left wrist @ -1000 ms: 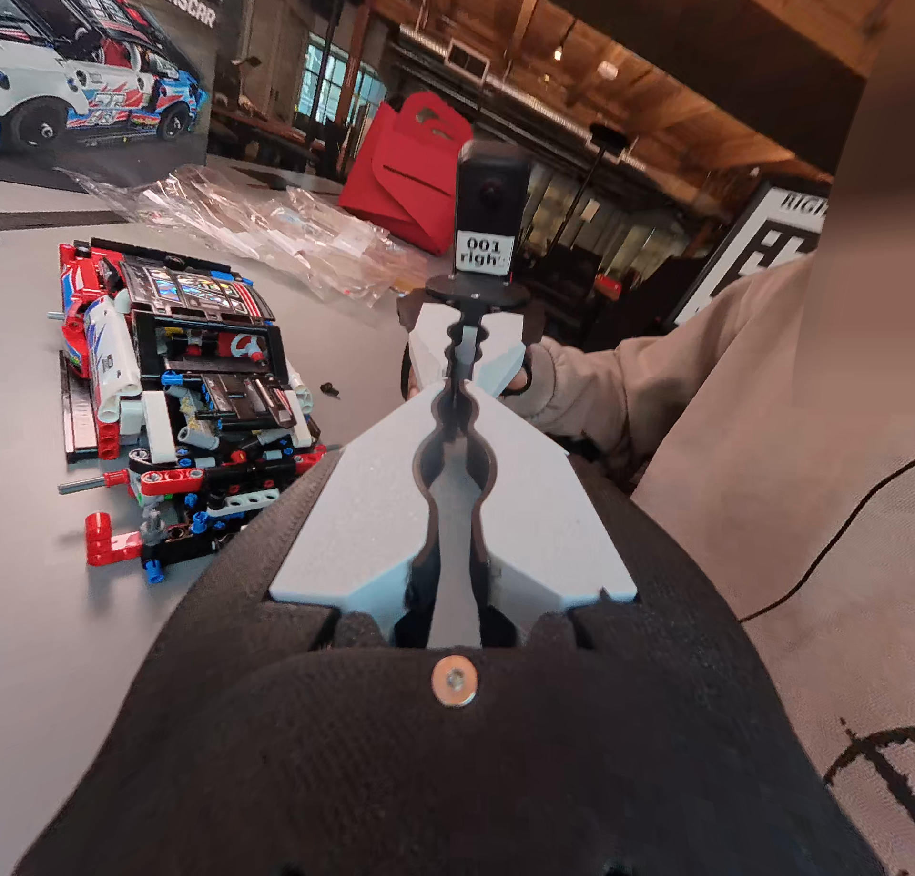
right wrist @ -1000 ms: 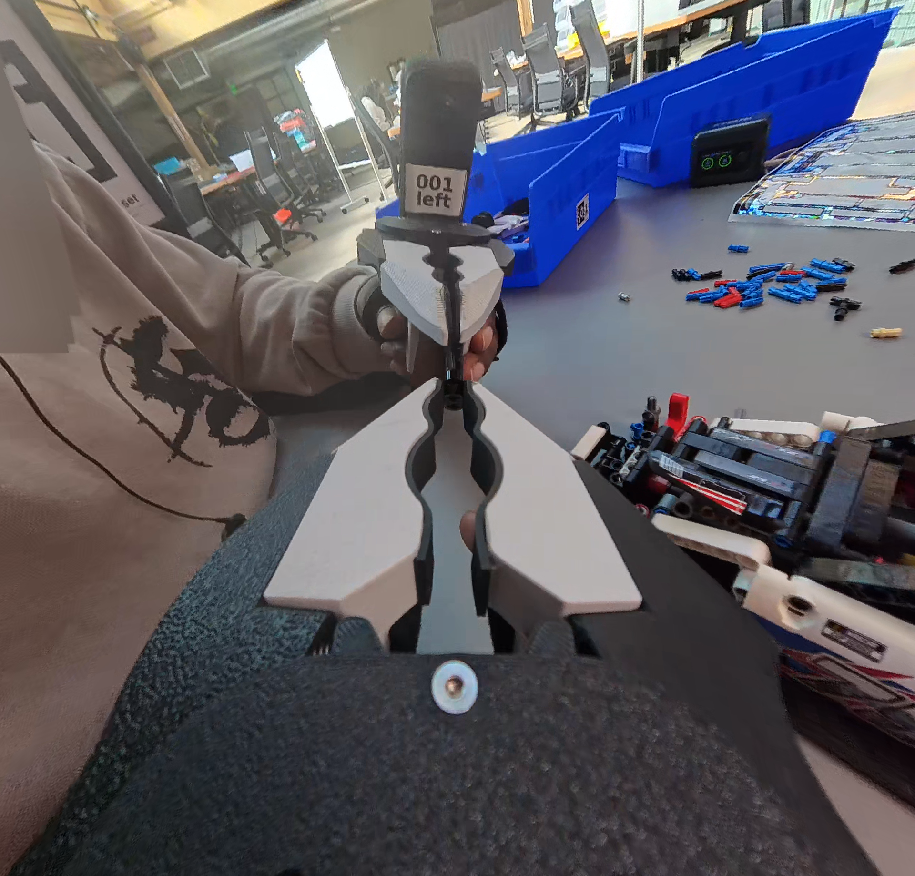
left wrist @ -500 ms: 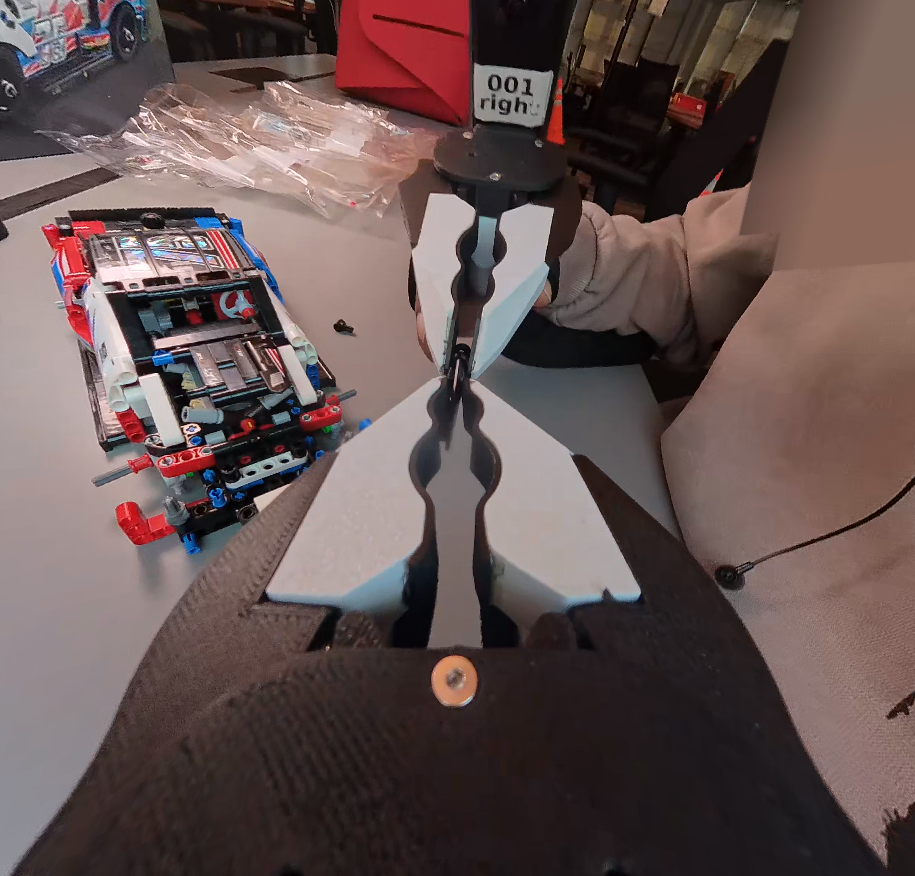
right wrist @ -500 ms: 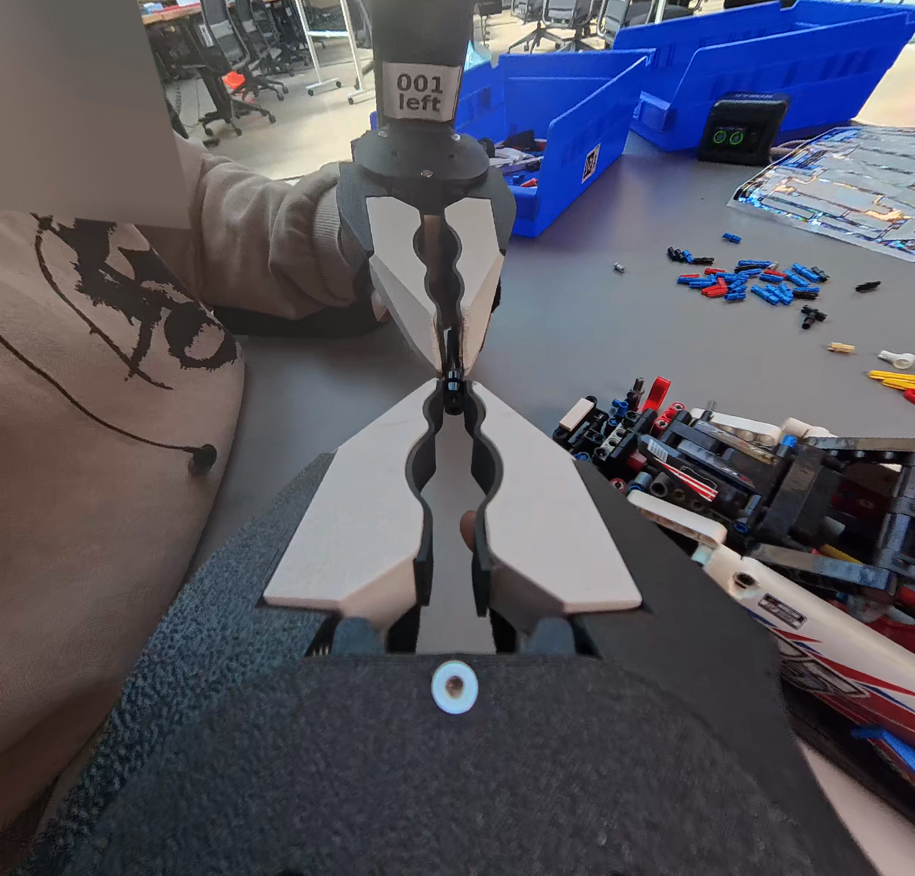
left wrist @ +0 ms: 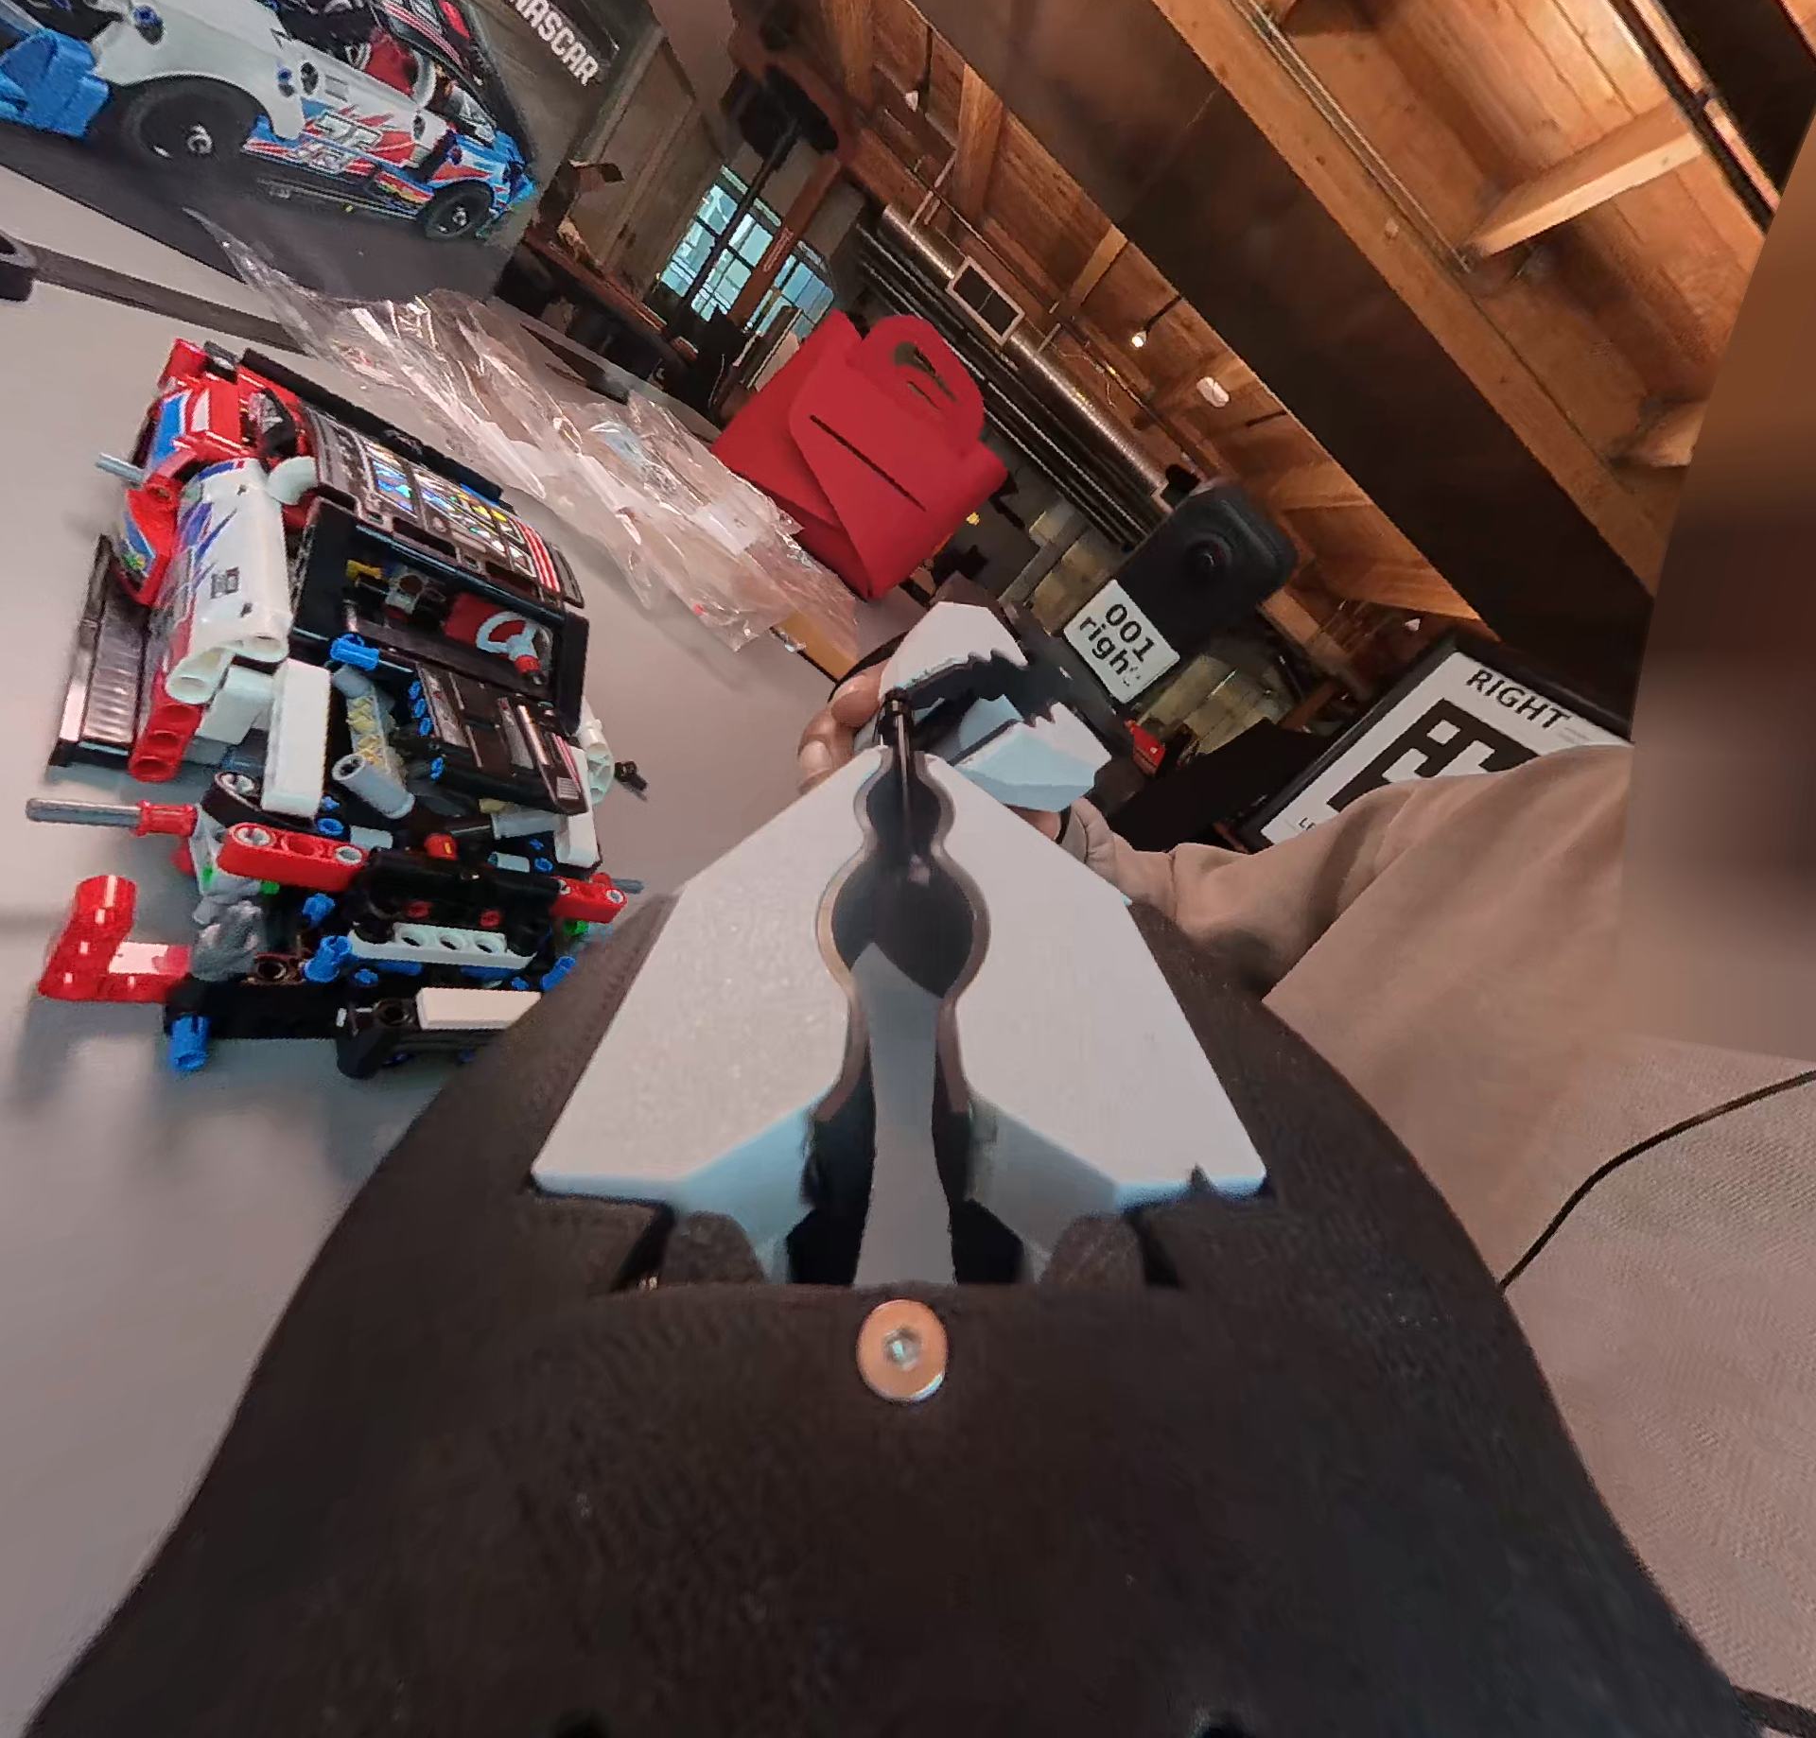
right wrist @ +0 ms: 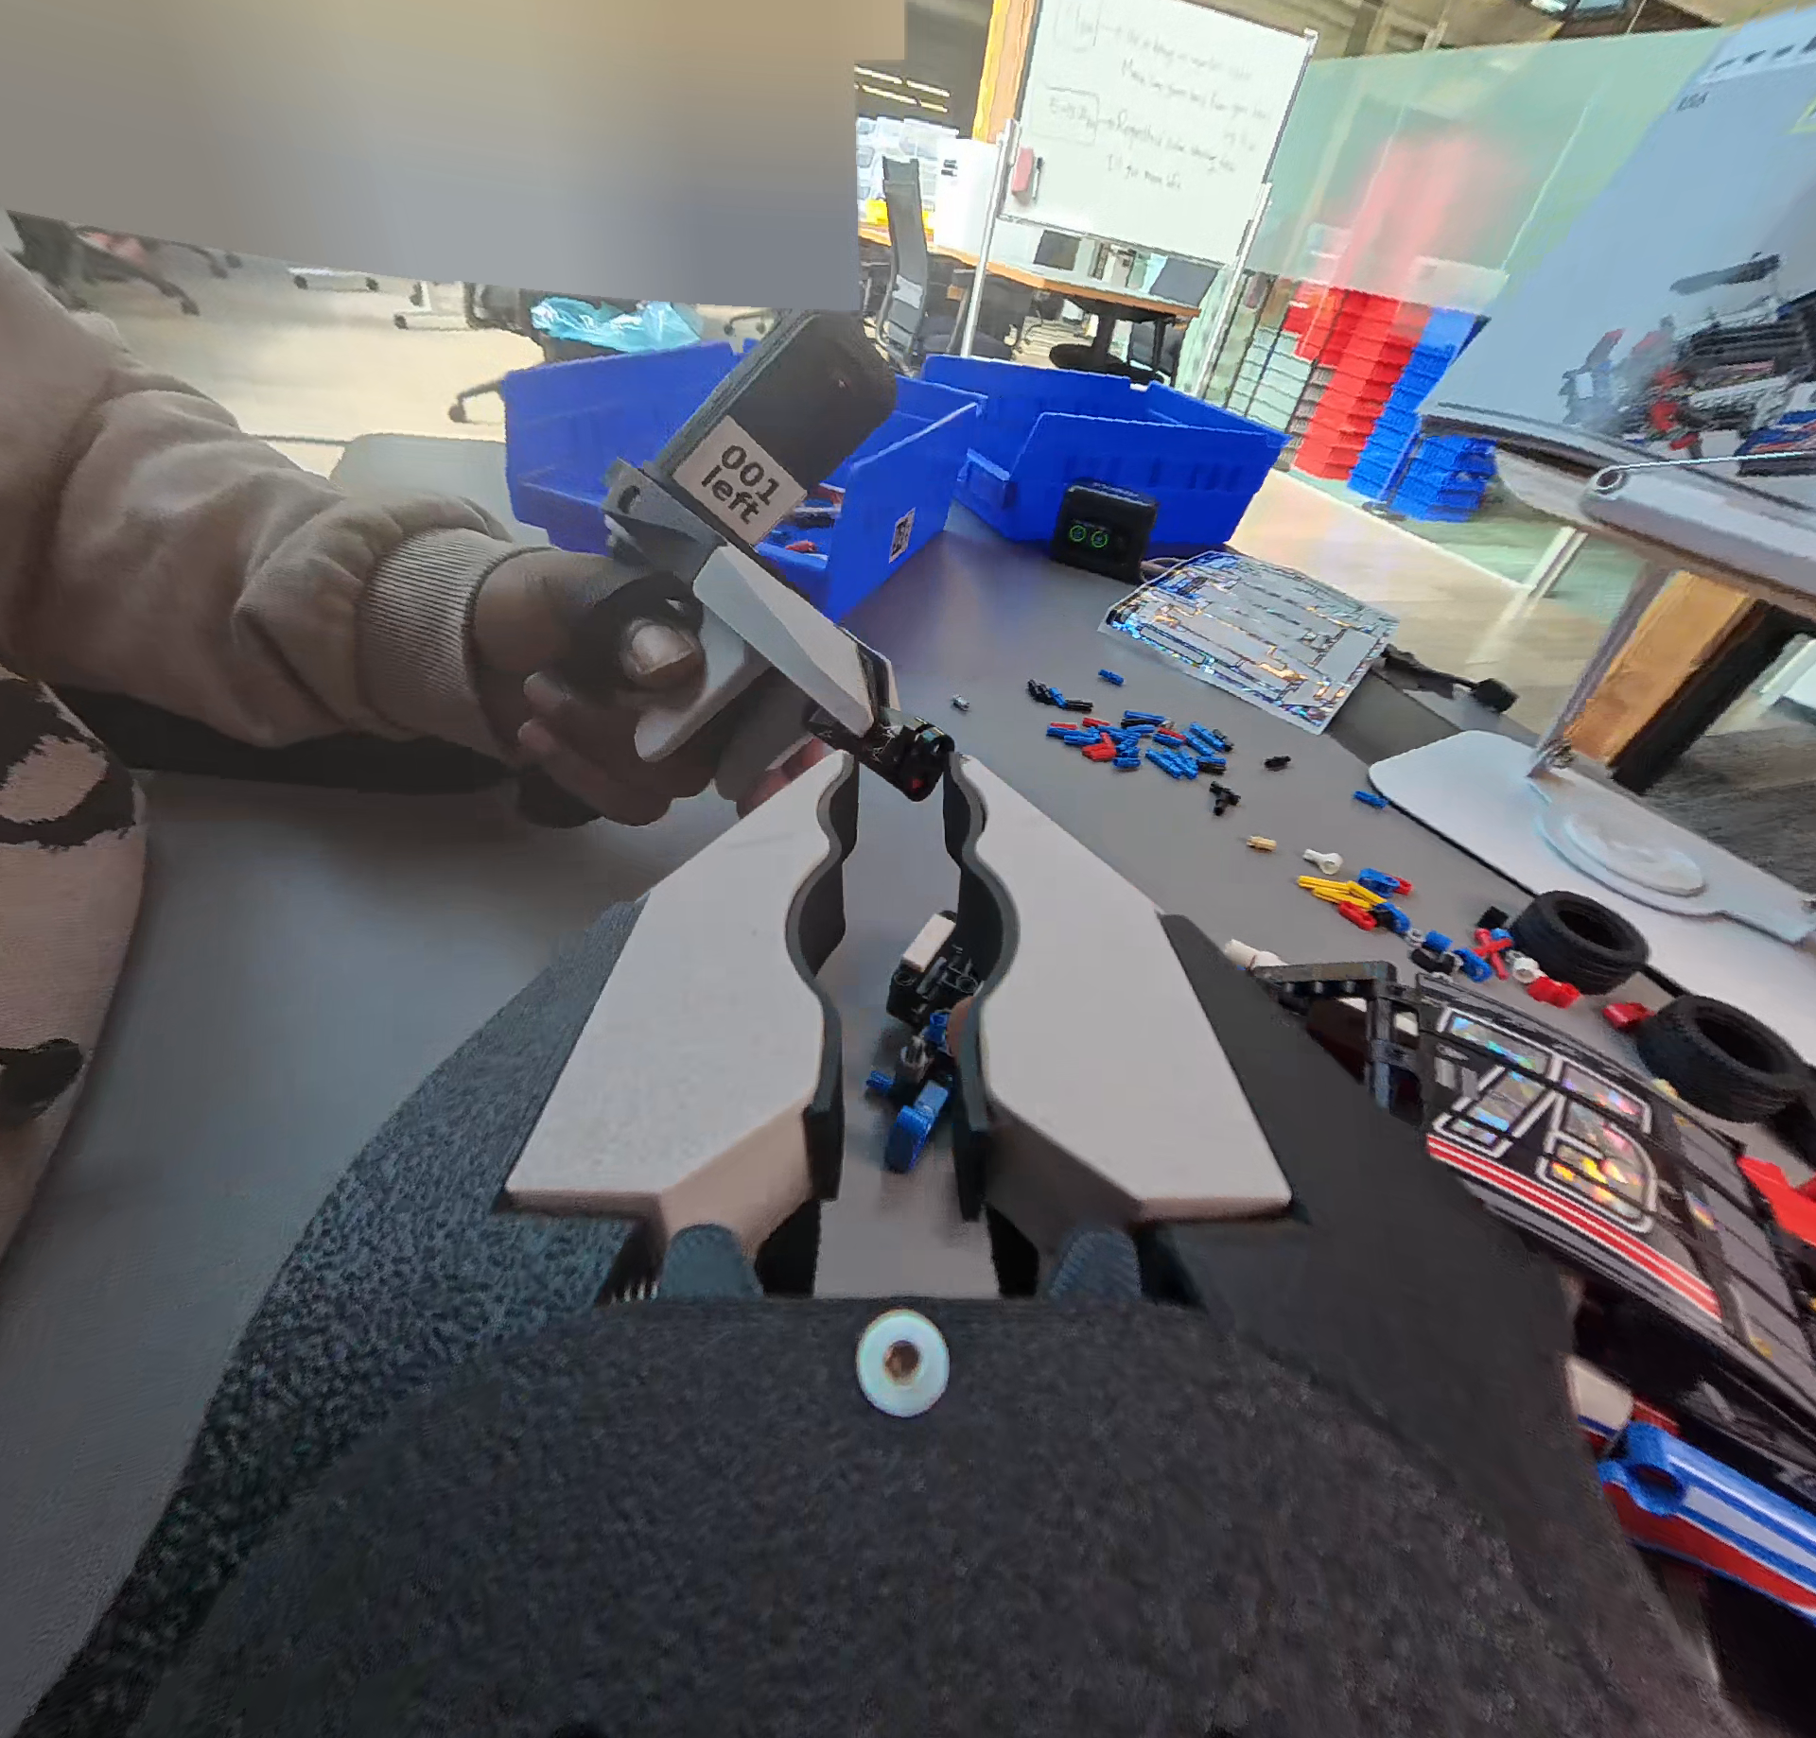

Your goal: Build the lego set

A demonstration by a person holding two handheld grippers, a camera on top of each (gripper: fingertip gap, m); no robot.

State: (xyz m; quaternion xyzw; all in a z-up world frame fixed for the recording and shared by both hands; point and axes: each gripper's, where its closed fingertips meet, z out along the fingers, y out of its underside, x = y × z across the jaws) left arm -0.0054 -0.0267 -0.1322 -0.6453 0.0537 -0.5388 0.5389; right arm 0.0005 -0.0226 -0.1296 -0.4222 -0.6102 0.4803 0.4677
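Black small piece (right wrist: 909, 746) sits clamped in our left claw (left wrist: 896, 746); our right claw (right wrist: 899, 775) stands apart around it, above the worktop (right wrist: 393, 954).

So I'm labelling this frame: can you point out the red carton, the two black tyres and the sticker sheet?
red carton (left wrist: 865, 453): left wrist view, on its front face.
black tyres (right wrist: 1577, 939): right wrist view, on the farther tyre's tread.
sticker sheet (right wrist: 1253, 632): right wrist view, at the sheet's middle.
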